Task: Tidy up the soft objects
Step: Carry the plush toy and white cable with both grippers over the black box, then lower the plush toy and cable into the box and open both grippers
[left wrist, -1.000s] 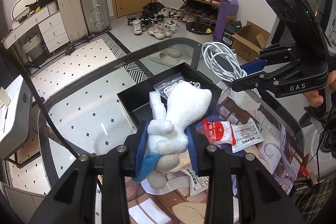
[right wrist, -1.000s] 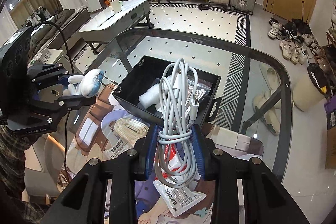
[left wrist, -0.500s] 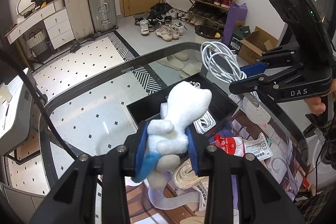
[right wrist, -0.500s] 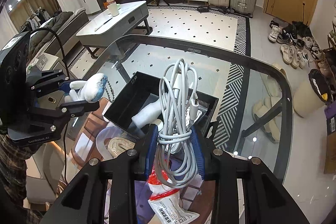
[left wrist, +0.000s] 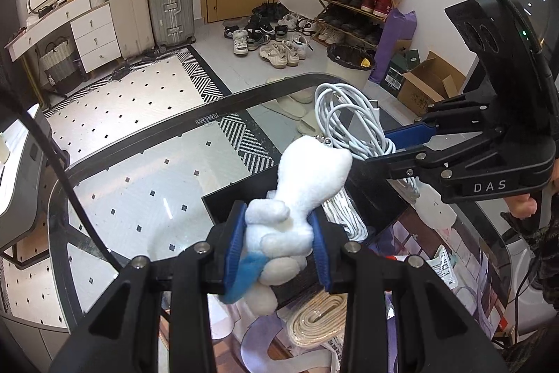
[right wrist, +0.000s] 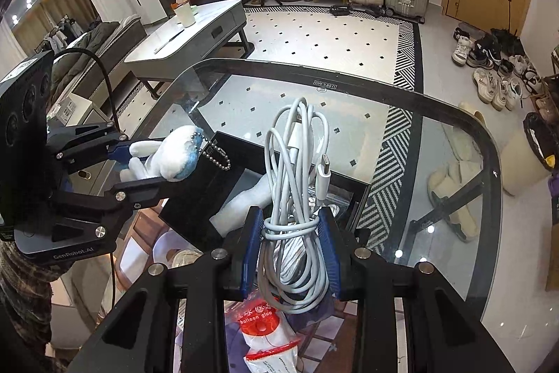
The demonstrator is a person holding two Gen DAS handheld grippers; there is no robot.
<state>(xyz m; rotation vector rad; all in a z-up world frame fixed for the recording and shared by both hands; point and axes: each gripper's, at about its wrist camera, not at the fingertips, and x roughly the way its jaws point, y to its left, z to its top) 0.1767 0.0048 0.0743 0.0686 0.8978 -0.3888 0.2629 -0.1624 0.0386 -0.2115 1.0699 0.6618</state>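
Your glass tabletop [left wrist: 146, 184] spreads under both grippers, its dark rim curving around the far side, with the tiled floor showing through it. On it sits the black tray [right wrist: 195, 205], open at the top, with a white foam piece [right wrist: 244, 201] and a white cable coil [left wrist: 344, 215] lying inside. Your left gripper [left wrist: 279, 240] is clenched on the plush [left wrist: 300, 194], a white toy with a blue patch and a bead chain, its blue pads pressing the body from both sides; the plush hangs above the near edge of the tray. Your right gripper [right wrist: 291, 247] is grasping the cable [right wrist: 297, 184], a white bundle wound round its middle, with a plug end sticking up on the right; the bundle stands upright over the tray's near right part. Nearer you, on the tabletop, lie a cream strap roll [left wrist: 318, 320] and a red-and-white glue packet [right wrist: 265, 331], just outside the tray.
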